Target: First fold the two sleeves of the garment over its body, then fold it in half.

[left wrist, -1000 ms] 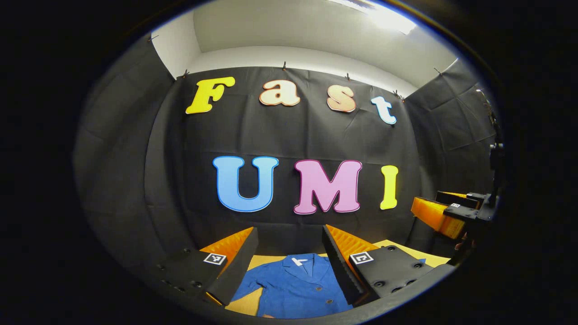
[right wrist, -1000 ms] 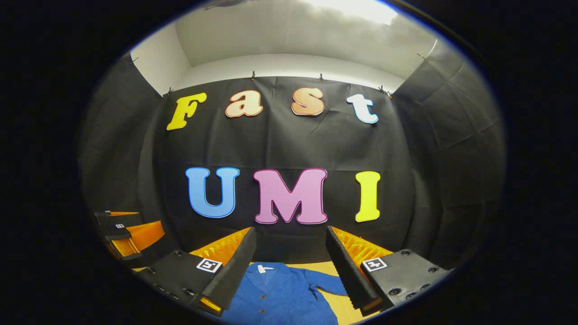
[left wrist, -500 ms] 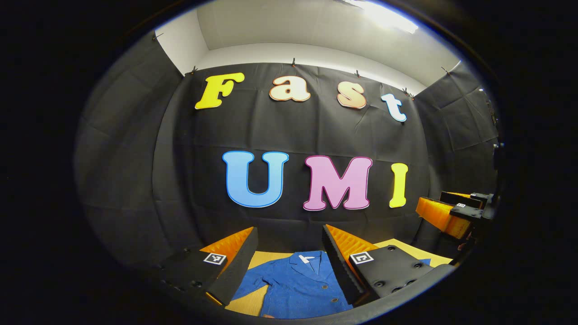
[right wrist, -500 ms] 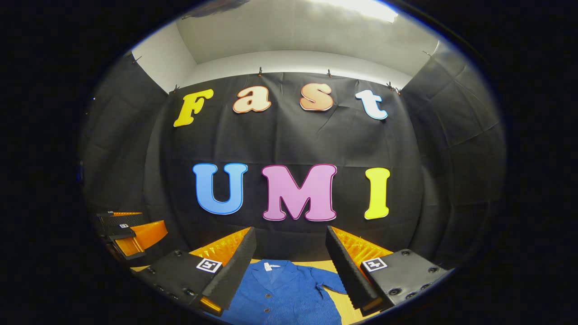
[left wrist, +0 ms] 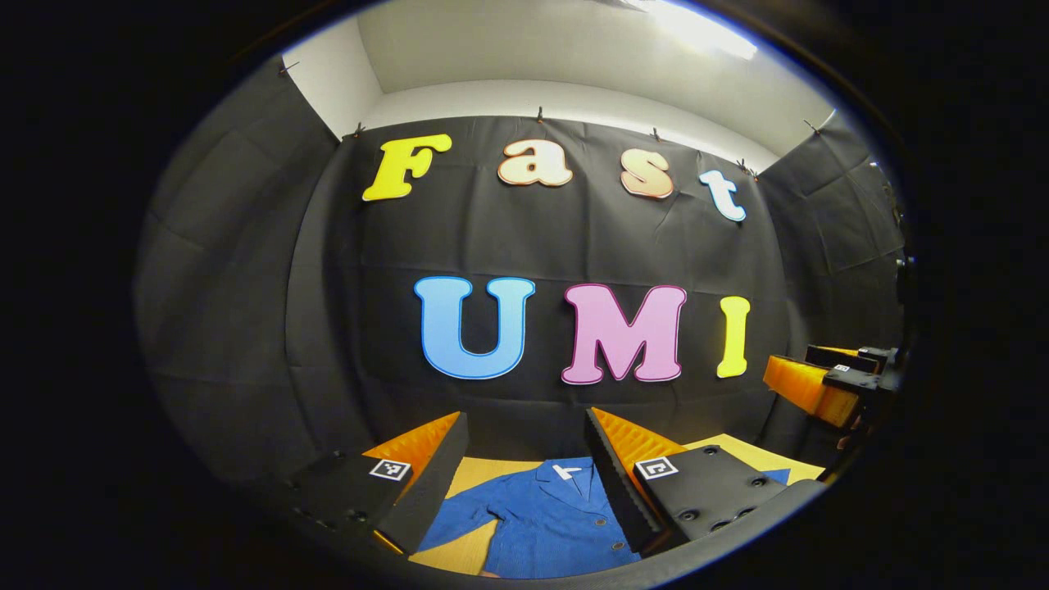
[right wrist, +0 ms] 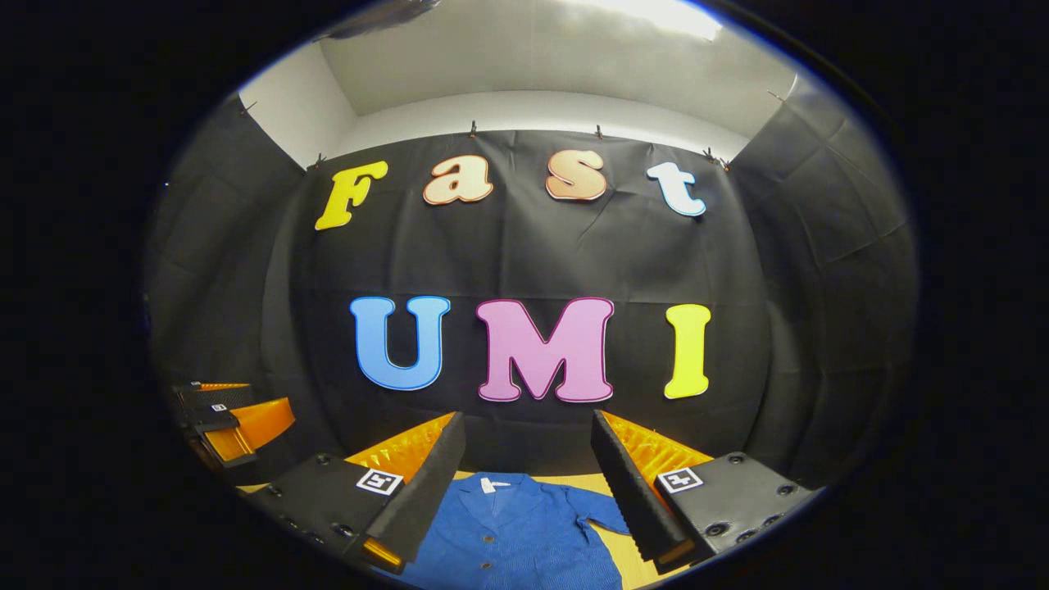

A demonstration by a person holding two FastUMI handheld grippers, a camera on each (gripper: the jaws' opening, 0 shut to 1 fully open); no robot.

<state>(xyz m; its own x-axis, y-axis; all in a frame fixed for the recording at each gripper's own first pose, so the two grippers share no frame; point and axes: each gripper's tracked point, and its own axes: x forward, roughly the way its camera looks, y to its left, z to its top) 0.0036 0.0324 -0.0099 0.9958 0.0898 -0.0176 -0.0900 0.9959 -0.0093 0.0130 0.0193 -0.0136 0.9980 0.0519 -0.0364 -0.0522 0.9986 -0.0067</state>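
A yellow tabletop (left wrist: 471, 479) is seen at the foot of both views, its bare surface showing in the left gripper view and again in the right gripper view. Behind it the booth is closed off by black cloth (right wrist: 508, 254) — creased, pinned along its top edge by small clips. Above the cloth a white wall (right wrist: 533, 111) and a bright ceiling light (left wrist: 705, 33) are seen.

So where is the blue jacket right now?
The blue buttoned jacket lies flat on the yellow table, low in both gripper views, between each open tool's fingers, below the black wall.
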